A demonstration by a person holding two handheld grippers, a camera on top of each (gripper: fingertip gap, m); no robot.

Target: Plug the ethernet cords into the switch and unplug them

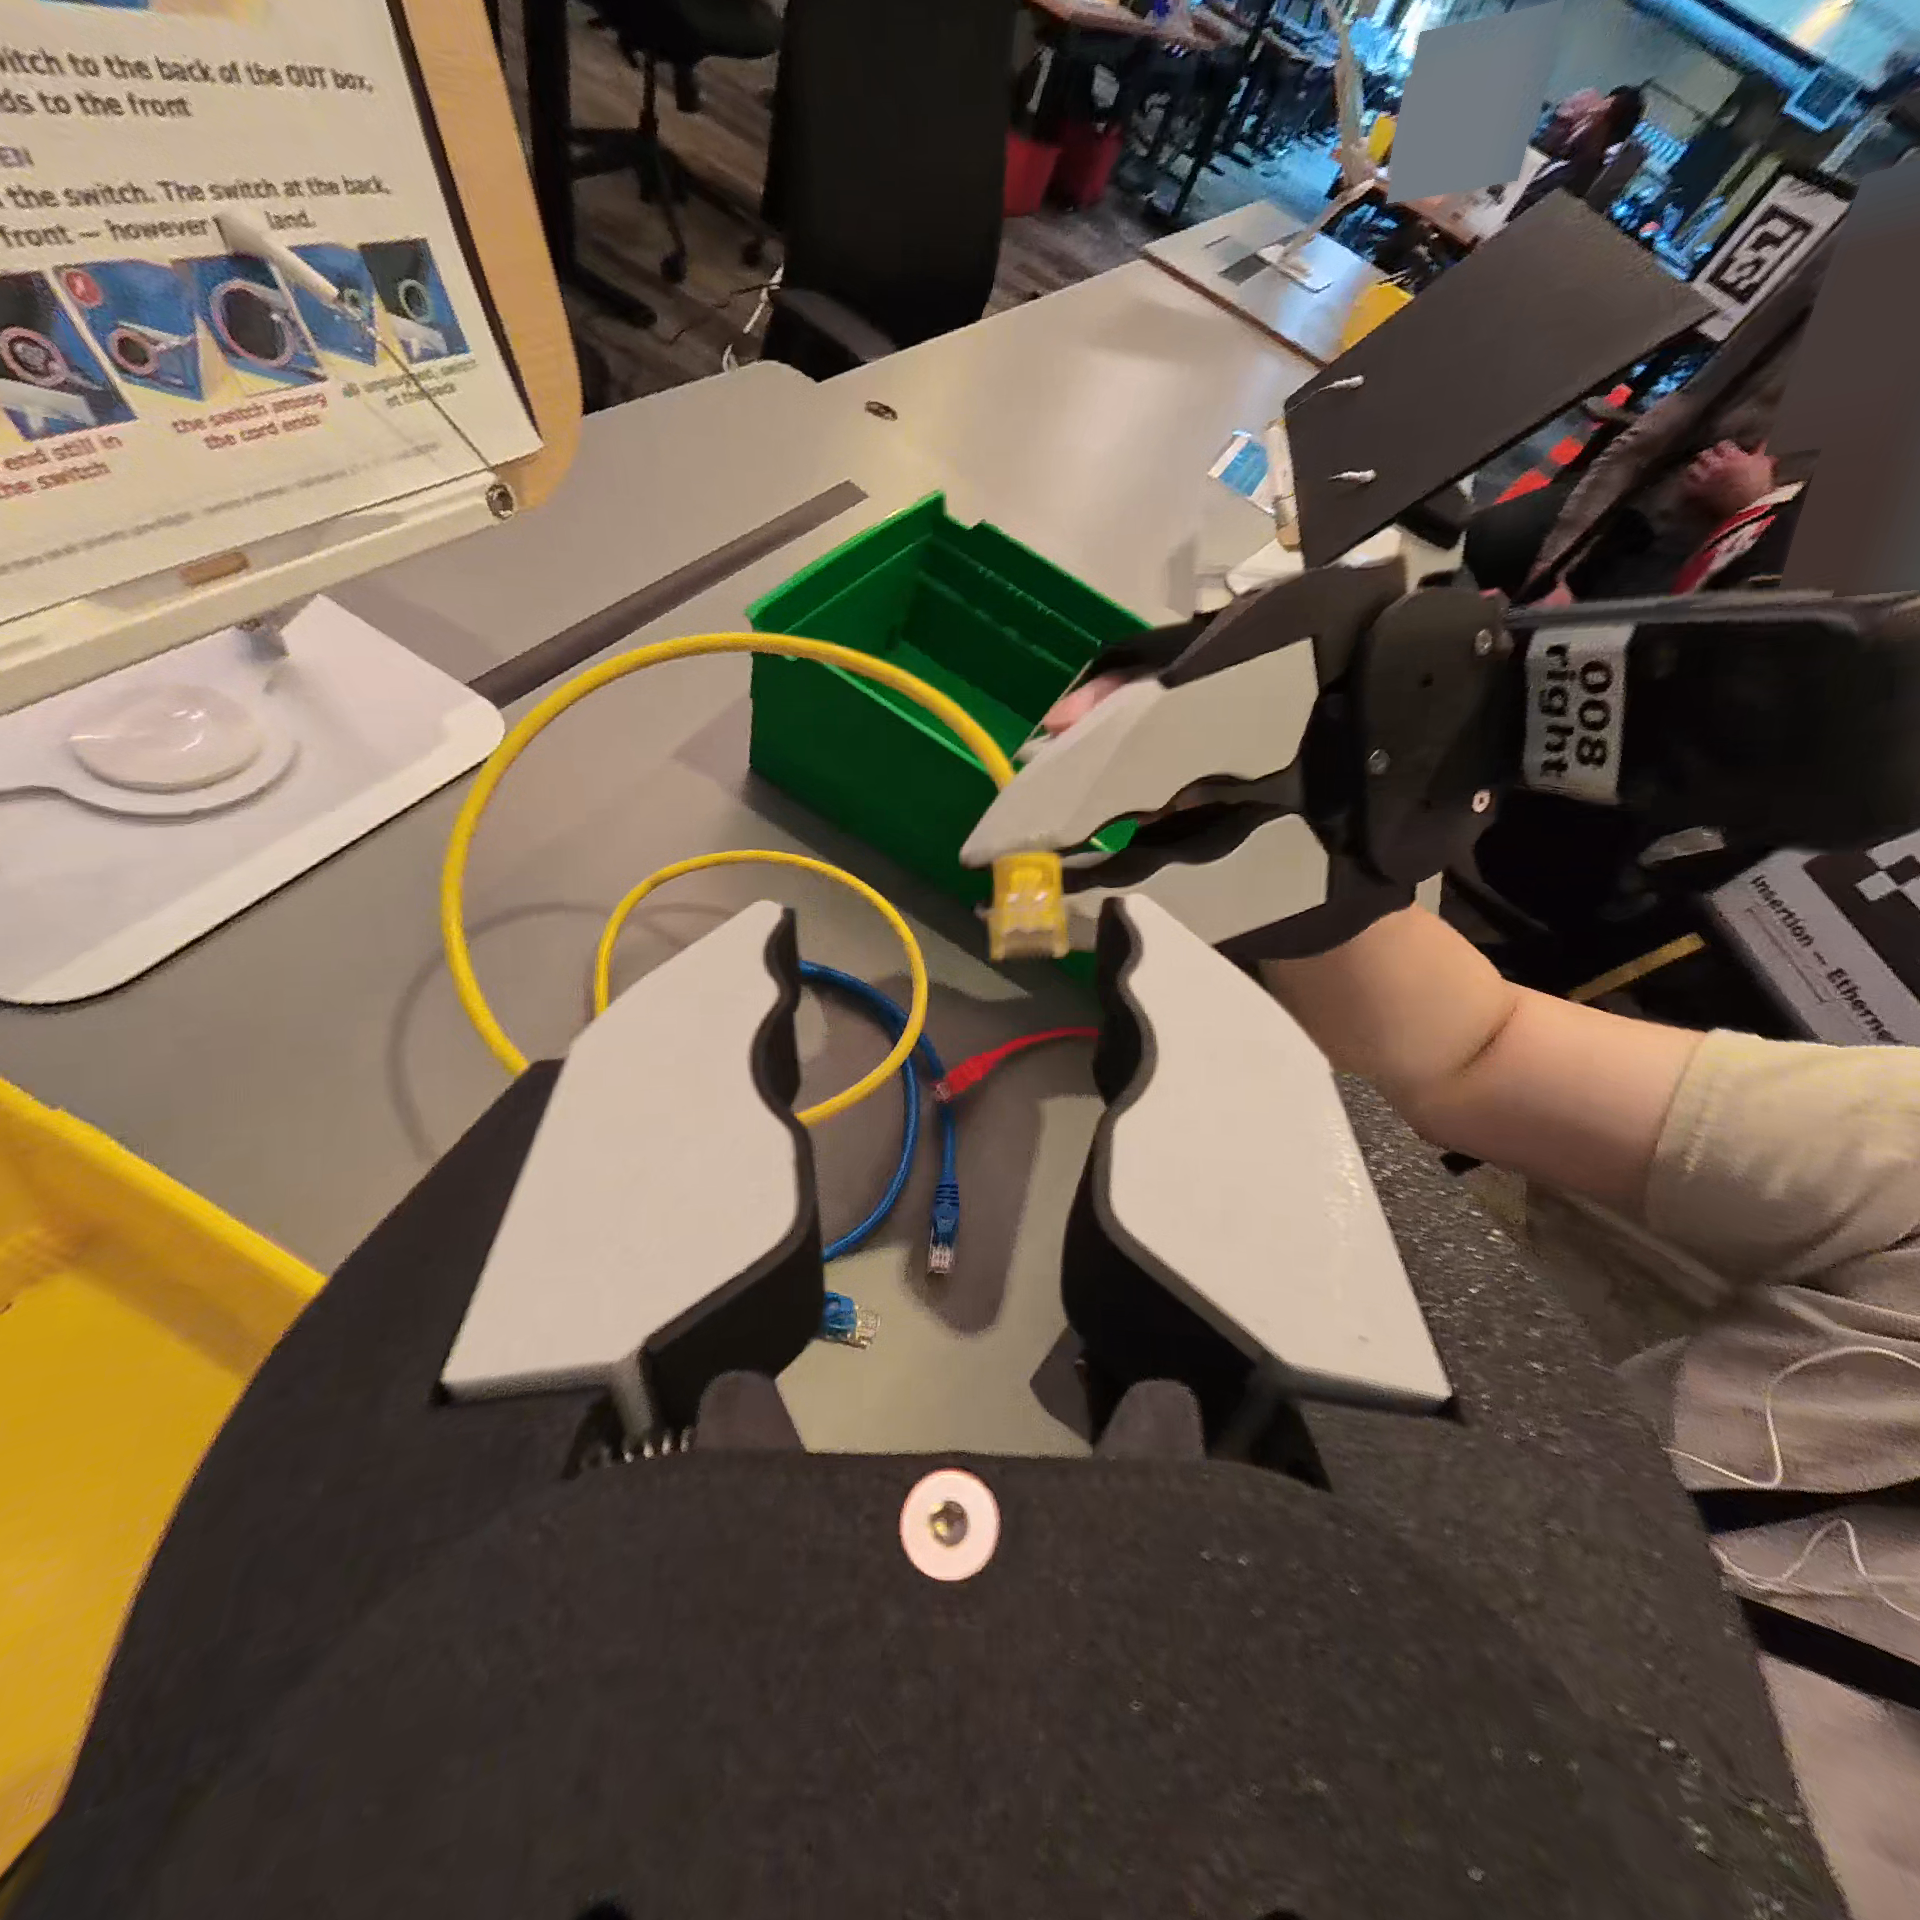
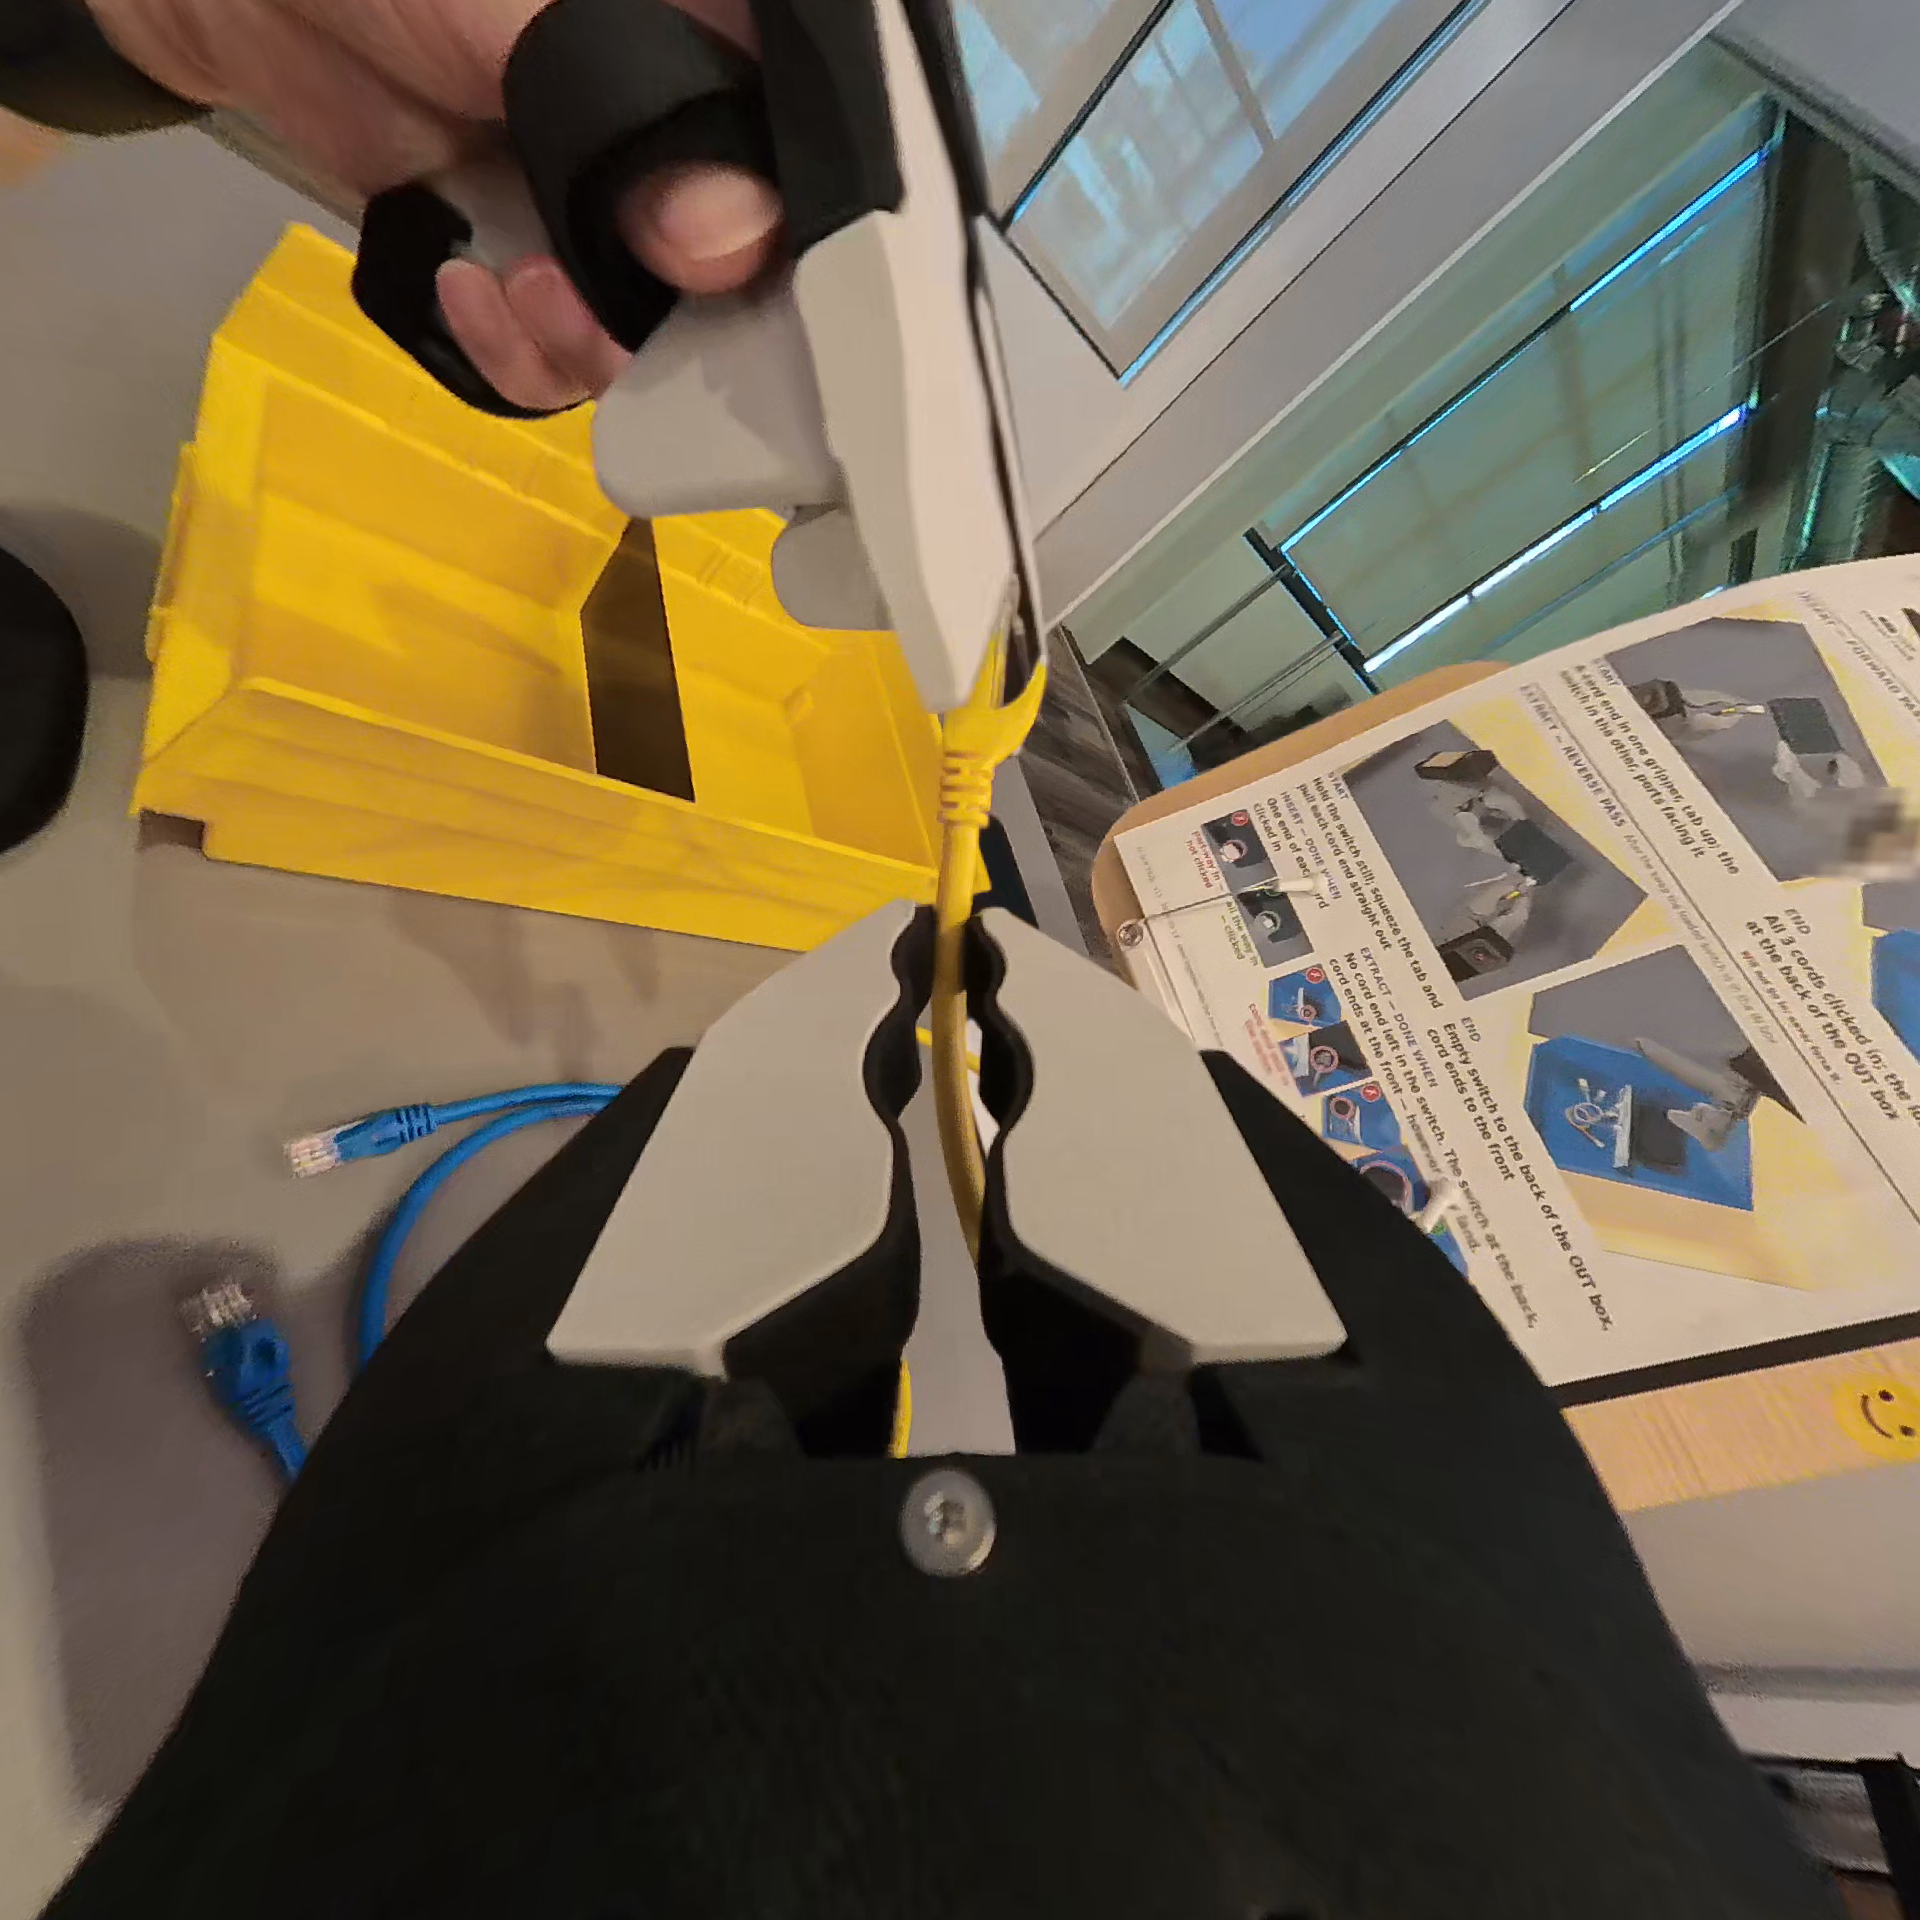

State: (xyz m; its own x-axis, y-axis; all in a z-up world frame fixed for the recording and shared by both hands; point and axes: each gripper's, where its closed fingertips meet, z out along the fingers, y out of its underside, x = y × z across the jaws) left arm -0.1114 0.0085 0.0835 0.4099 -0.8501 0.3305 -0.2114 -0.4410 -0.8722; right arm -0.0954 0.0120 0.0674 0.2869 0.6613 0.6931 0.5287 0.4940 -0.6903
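Gripping the yellow ethernet cord [image 2: 958, 1081] just behind its strain-relief boot, our right gripper [image 2: 945, 930] is closing its jaws nearly together, with only the cable's thickness between the black wavy pads. In the left wrist view, the cord's yellow plug [image 1: 1027, 902] is sticking out past the right gripper [image 1: 1013, 847] tips, hanging in the air just ahead of our left gripper [image 1: 945, 920]. We are holding the left gripper's jaws wide apart around nothing; the plug is sitting near the gap between its tips, but we cannot tell whether it is touching either one. In the right wrist view, the left gripper's grey fingers [image 2: 914, 436] are appearing side-on right at the plug end, so their spread is not readable there.

The rest of the yellow cord is looping in two circles over the grey table [image 1: 1039, 416]. Beneath the left jaws a blue ethernet cord [image 1: 914, 1122] is lying loose with both plugs free, and a red cord end [image 1: 987, 1060] is resting just beside it. We are seeing no switch in either view.

A green bin [image 1: 862, 748] is standing behind the cords, a yellow bin [image 2: 416, 623] to the left, and an instruction sheet [image 2: 1558, 935] is propped on a stand.
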